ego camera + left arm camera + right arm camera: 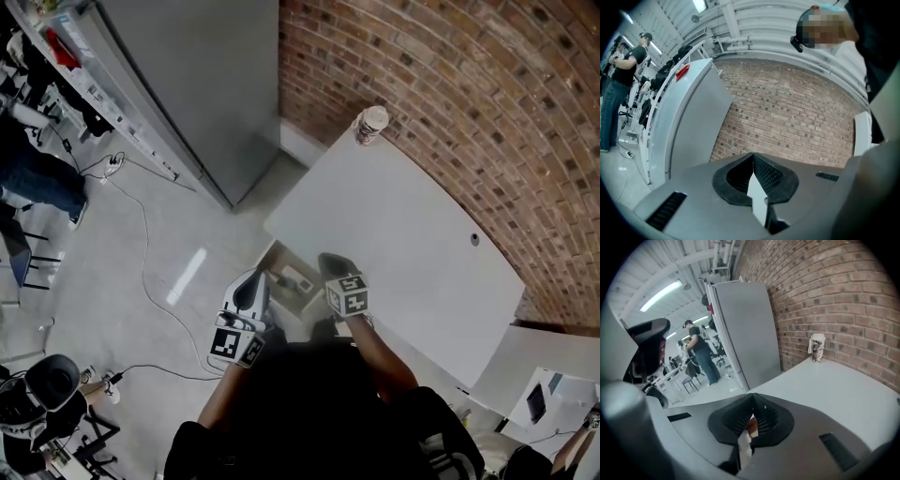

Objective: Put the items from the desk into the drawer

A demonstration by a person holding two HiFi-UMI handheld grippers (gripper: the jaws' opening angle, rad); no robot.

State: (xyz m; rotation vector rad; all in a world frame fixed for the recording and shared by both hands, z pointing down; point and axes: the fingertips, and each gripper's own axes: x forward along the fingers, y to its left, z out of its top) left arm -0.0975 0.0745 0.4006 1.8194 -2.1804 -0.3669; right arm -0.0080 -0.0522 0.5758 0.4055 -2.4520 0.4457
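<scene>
My left gripper (253, 283) points level and my right gripper (333, 262) tilts downward, side by side at the desk's (403, 234) near edge, both with jaws closed together. The cup (371, 125) stands on the far corner by the brick wall (469, 94).

Even overhead strip-light (661, 294), fisheye-warped edges, dark vignette corners, soft foreground.

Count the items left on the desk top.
1. A patterned cup stands upright at the far corner of the desk, beside the brick wall. The desk's near edge is hidden behind the person, so something could lie there unseen.
</scene>
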